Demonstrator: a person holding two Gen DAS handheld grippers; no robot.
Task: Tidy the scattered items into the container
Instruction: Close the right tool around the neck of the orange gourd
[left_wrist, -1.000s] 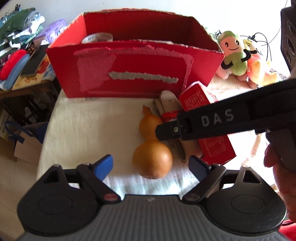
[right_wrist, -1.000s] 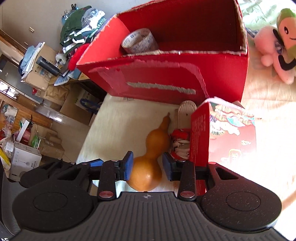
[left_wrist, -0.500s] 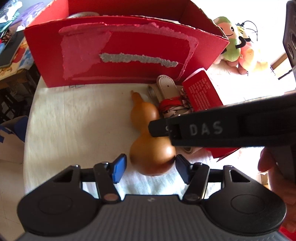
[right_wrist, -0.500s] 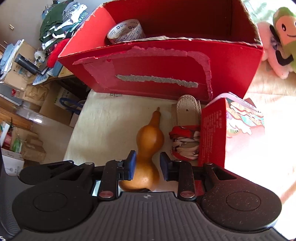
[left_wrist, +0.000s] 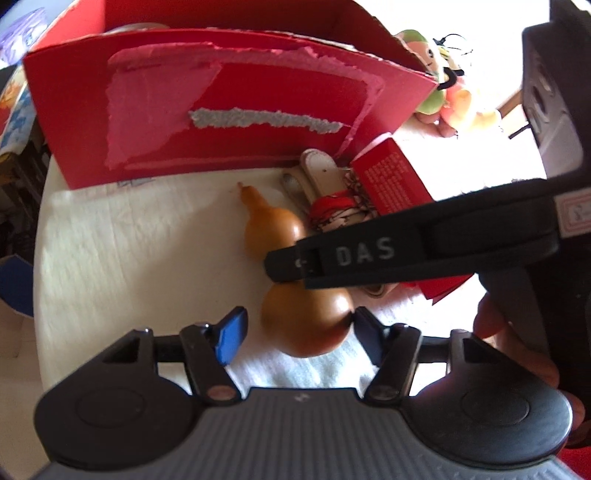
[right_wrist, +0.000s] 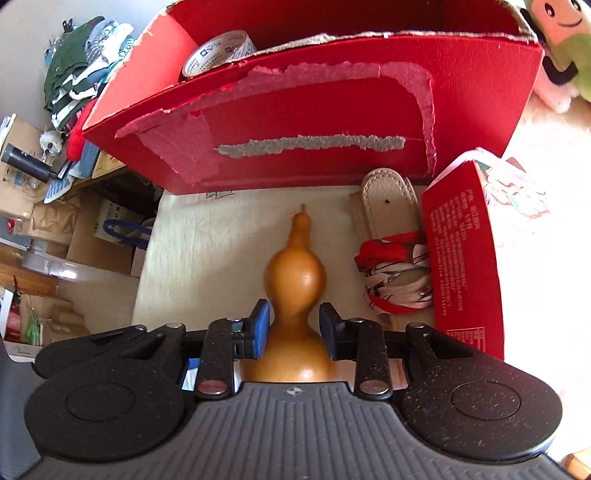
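Observation:
A tan gourd (left_wrist: 303, 321) (right_wrist: 295, 273) lies on the white tablecloth, stem toward the red cardboard box (left_wrist: 236, 110) (right_wrist: 314, 110). My left gripper (left_wrist: 297, 334) is open around its big bulb: the right fingertip (left_wrist: 364, 328) touches it, while the left pad (left_wrist: 231, 336) stands a little off. My right gripper (right_wrist: 294, 328) is shut on the gourd's narrow waist, and its black finger (left_wrist: 369, 258) crosses over the gourd in the left wrist view. A tape roll (right_wrist: 218, 55) lies inside the box.
Right of the gourd lie a beige sandal (right_wrist: 388, 199) with a red and white strap (right_wrist: 395, 273) and a red packet (right_wrist: 461, 258). Plush toys (right_wrist: 561, 44) sit at the far right. A hand (left_wrist: 517, 350) holds the right gripper. The table drops off at the left, above floor clutter (right_wrist: 74, 221).
My left gripper moved in and narrowed around the gourd's bulb. My right gripper slid forward until its fingers reached the gourd's waist.

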